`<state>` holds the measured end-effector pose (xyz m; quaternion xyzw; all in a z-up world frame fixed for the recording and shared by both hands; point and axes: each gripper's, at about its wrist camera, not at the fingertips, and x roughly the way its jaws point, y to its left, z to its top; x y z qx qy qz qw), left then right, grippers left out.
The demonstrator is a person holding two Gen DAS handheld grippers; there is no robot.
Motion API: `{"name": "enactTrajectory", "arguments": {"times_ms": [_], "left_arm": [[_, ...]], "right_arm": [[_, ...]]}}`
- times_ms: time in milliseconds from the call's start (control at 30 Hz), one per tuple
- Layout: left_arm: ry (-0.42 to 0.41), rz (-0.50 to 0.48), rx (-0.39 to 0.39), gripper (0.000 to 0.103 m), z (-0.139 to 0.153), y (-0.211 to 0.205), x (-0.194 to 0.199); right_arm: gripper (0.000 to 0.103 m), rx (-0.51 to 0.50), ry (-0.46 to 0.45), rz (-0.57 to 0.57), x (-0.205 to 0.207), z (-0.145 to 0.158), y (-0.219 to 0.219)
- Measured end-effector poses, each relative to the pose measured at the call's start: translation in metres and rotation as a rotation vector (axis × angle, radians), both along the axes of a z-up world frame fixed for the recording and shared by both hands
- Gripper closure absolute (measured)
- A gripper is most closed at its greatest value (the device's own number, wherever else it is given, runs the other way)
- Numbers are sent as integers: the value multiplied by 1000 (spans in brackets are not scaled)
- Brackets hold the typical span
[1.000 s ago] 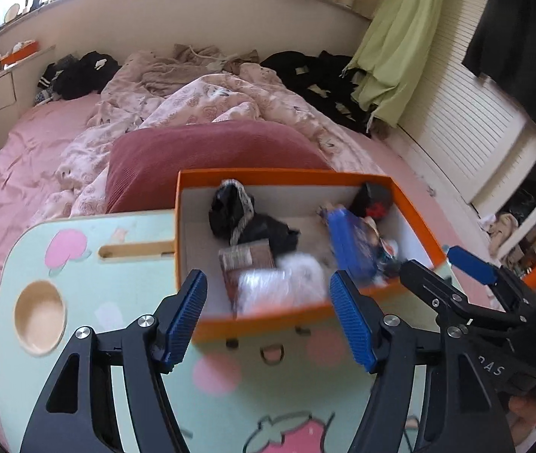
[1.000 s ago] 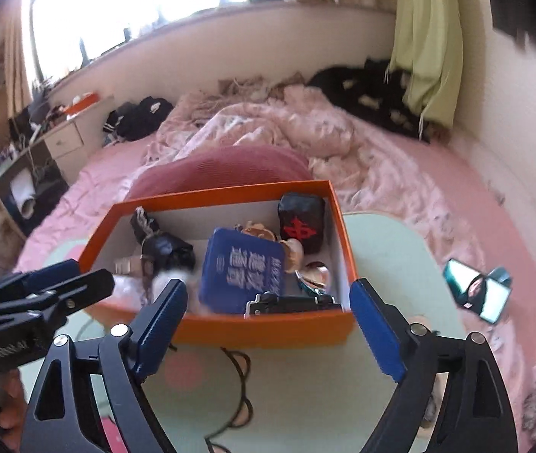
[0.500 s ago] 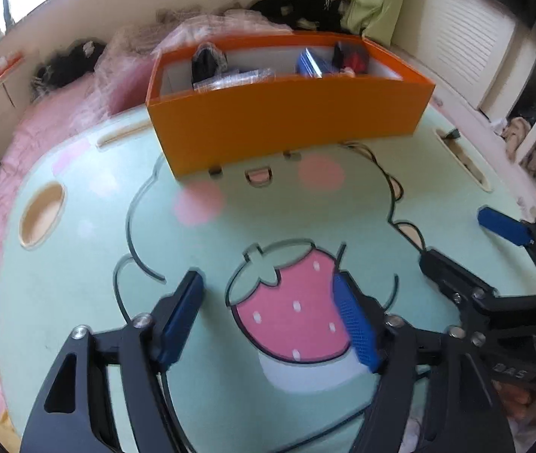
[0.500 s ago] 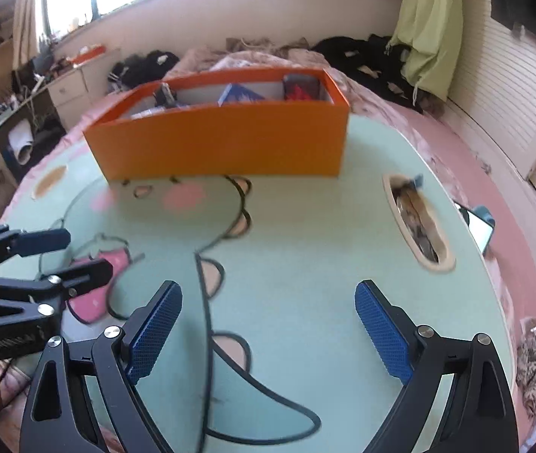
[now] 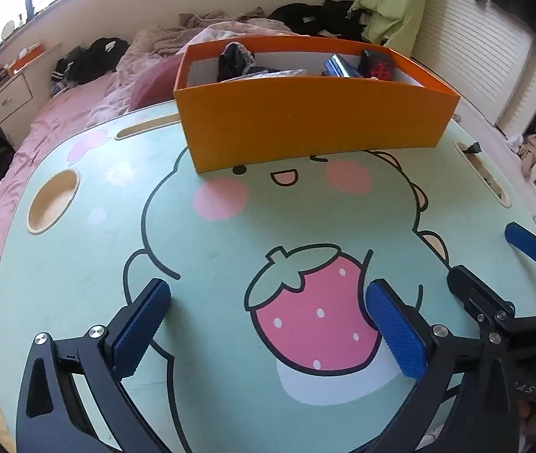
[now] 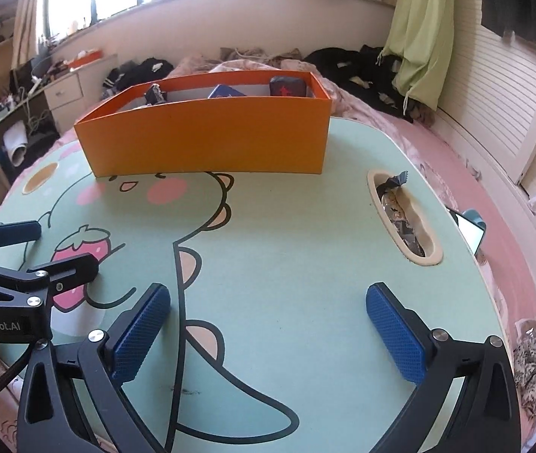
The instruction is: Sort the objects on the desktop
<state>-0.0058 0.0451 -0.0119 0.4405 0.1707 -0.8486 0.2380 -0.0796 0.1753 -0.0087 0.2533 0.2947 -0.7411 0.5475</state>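
Observation:
An orange box (image 5: 313, 120) stands at the far side of the mint cartoon table (image 5: 79, 264). It holds a black cloth item (image 5: 232, 60), a blue packet (image 5: 339, 66), a black cube with red print (image 5: 377, 66) and a clear plastic bag. The box also shows in the right wrist view (image 6: 207, 139). My left gripper (image 5: 268, 324) is open and empty, low over the strawberry print near the front. My right gripper (image 6: 268, 324) is open and empty over the table's front right; it also shows in the left wrist view (image 5: 494, 264).
A round cup recess (image 5: 53, 200) lies at the table's left. A long slot (image 6: 404, 215) on the right holds wrappers. A phone (image 6: 468, 228) lies past the right edge on the pink bed. Bedding, clothes and a drawer unit (image 6: 64, 90) lie beyond.
Both grippers have pulled back from above the orange box to low over the front of the table. Both stay open and empty.

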Motion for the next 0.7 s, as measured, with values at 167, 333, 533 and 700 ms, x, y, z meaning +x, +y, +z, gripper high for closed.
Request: {"name": "enactTrajectory", "arguments": {"times_ms": [167, 333, 533, 700], "left_arm": [[-1, -2, 3, 0, 0, -4, 1], [0, -3, 5, 0, -1, -6, 1], [0, -3, 4, 0, -1, -5, 1], [2, -4, 4, 0, -2, -6, 0]], "right_arm": [[0, 0, 0, 0, 0, 0, 0], [0, 0, 0, 0, 0, 0, 0], [0, 0, 0, 0, 0, 0, 0], [0, -1, 0, 0, 0, 0, 0]]}}
